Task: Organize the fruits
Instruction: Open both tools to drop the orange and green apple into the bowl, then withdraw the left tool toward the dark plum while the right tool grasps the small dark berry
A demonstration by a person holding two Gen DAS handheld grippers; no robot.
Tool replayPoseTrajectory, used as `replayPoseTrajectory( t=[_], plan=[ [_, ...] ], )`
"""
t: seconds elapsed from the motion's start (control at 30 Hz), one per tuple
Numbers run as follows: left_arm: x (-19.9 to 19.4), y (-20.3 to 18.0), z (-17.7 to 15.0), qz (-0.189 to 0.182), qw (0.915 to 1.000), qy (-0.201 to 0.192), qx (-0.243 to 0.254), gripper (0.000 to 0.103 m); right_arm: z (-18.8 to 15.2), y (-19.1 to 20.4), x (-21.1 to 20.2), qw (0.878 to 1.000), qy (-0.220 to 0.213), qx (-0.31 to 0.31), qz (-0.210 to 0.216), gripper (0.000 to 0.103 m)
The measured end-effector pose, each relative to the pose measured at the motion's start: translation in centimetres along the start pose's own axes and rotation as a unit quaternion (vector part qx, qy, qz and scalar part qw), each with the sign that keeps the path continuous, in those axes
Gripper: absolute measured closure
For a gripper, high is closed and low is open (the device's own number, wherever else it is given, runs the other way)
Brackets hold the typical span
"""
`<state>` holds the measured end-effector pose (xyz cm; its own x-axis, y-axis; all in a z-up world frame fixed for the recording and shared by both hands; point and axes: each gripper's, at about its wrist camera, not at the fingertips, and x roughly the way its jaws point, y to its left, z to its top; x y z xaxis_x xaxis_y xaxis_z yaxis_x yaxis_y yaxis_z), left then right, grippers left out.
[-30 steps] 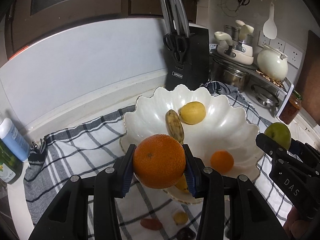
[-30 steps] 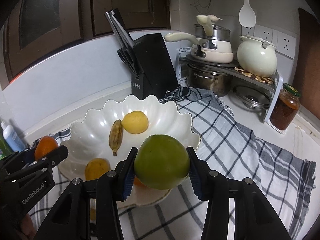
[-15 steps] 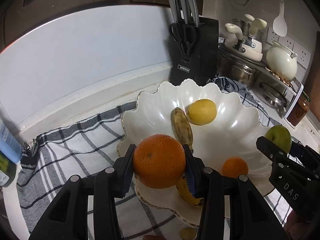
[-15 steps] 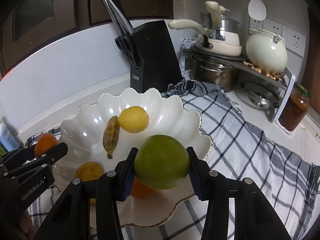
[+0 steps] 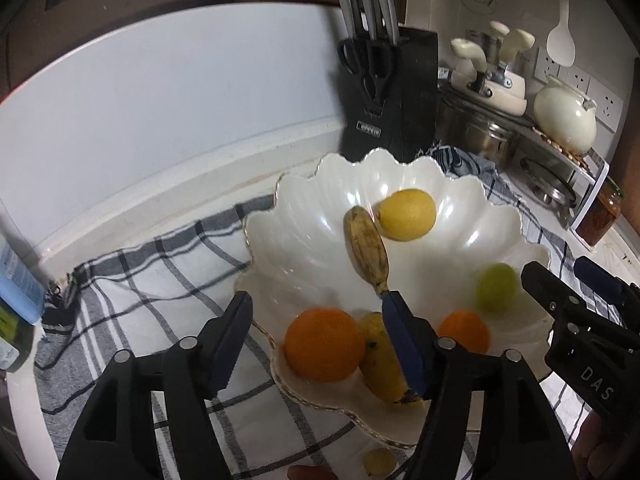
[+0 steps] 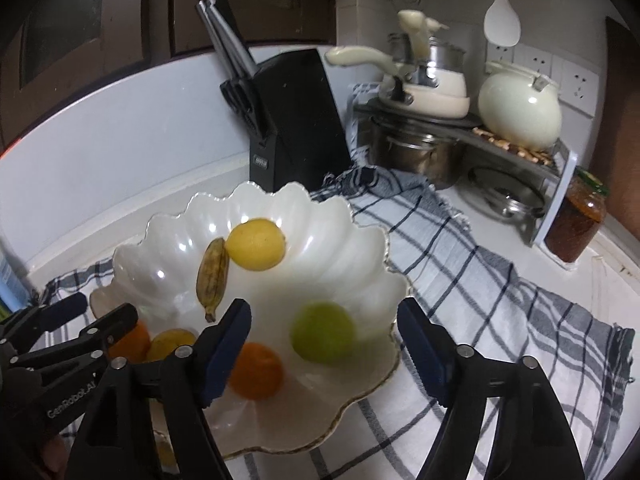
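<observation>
A white scalloped bowl [image 5: 304,232] [image 6: 360,240] sits on a checked cloth. It holds a lemon [image 5: 407,214] [image 6: 256,244], a brown banana [image 5: 367,251] [image 6: 213,276], a yellow banana [image 5: 382,360], a small orange [image 5: 464,331] [image 6: 255,370], a large orange [image 5: 325,345] and a blurred green fruit [image 5: 496,287] [image 6: 323,333]. My left gripper [image 5: 320,344] is open and empty above the large orange. My right gripper [image 6: 324,354] is open and empty above the green fruit.
A black knife block [image 5: 390,92] [image 6: 294,120] stands behind the bowl. Pots and a cream kettle [image 6: 520,106] sit on a rack at the right, with a jar [image 6: 576,226] beside it. A blue bottle [image 5: 18,276] stands far left. A small fruit [image 5: 378,460] lies on the cloth.
Both grippers opened over the bowl. The large orange dropped from the left one and the green fruit from the right one into the bowl.
</observation>
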<state>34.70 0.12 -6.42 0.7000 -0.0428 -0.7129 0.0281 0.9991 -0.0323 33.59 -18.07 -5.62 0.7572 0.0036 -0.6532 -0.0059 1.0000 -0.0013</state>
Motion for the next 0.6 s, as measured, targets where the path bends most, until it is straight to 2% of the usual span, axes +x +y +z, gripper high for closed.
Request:
replayPoseTrajectory(
  t=[0.03,0.17,0.2,0.33,0.6],
  plan=[
    [-0.2,0.0,0.1,0.002,1.0,-0.001,0.001,0.029,0.0,0.0,-0.2,1.0,-0.001,0.001,0.0,0.026],
    [-1.1,0.1,0.2,0.011,0.9999,-0.008,0.0,0.024,0.1,-0.3,-0.9,1.0,-0.006,0.006,-0.01,0.019],
    [-1.2,0.0,0.1,0.013,0.9999,-0.008,0.0,0.019,0.1,-0.4,-1.1,1.0,-0.008,0.007,-0.013,0.015],
    [-2.4,0.0,0.0,0.021,0.9996,-0.017,-0.001,0.011,0.2,-0.5,-2.2,1.0,-0.015,0.009,-0.02,0.011],
    [-5.6,0.1,-0.4,0.023,0.999,-0.038,-0.003,0.006,0.2,-0.7,-5.4,0.999,-0.036,0.012,-0.025,0.01]
  ],
)
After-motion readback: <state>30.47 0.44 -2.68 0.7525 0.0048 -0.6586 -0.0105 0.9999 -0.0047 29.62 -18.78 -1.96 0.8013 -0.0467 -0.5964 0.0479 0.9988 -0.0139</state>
